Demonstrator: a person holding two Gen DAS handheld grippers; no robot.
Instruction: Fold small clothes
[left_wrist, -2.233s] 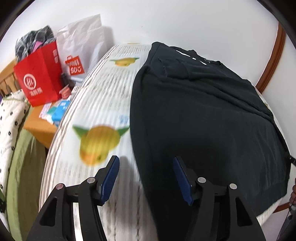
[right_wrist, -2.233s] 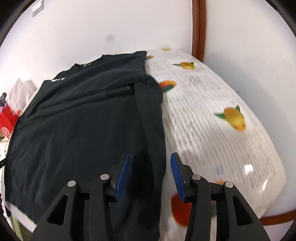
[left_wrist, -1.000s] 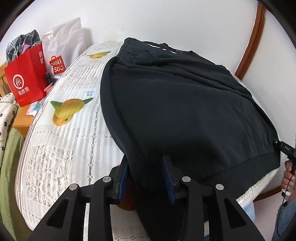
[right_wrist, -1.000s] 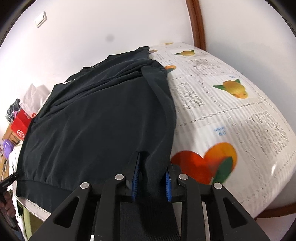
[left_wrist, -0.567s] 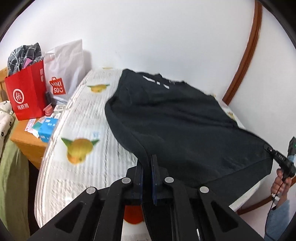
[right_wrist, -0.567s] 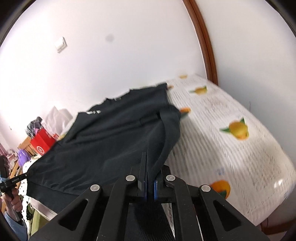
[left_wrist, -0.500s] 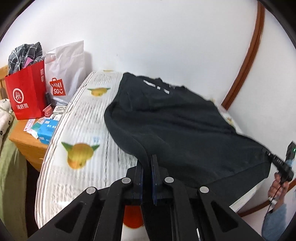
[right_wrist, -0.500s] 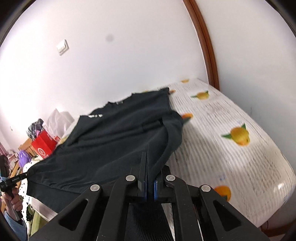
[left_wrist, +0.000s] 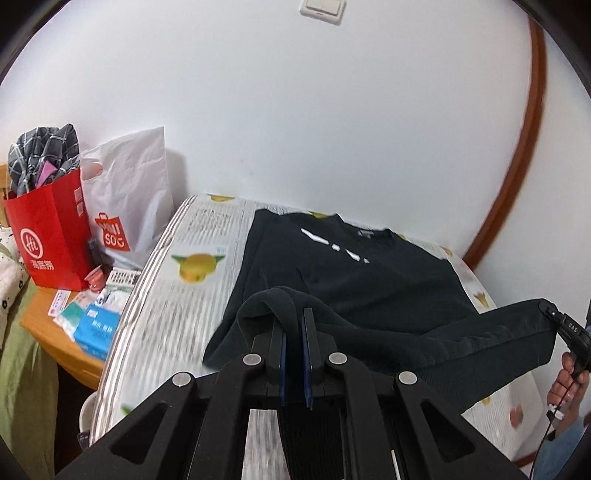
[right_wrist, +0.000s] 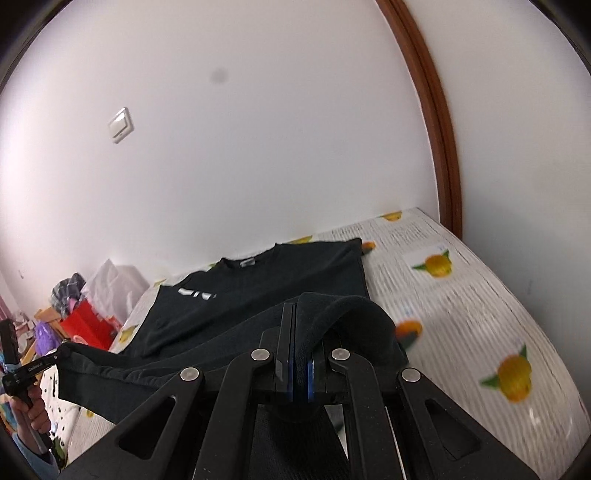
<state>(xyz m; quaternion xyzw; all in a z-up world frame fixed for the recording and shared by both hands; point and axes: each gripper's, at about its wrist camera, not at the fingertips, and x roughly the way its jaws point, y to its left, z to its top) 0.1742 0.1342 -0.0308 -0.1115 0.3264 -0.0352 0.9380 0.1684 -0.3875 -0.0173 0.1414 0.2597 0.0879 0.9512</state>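
While both grippers are pinching its hem, the black long-sleeved cotton top (left_wrist: 369, 280) is being raised off the fruit-printed white bed cover (left_wrist: 177, 295)

Low in the frame, the left gripper (left_wrist: 293, 332) is clamping one hem corner and the right gripper (right_wrist: 300, 334) the other, probably so the lower half can be carried over towards the collar; the collar end is lying flat in mid-frame with white lettering showing, while the ribbed hem is hanging taut between the two grips
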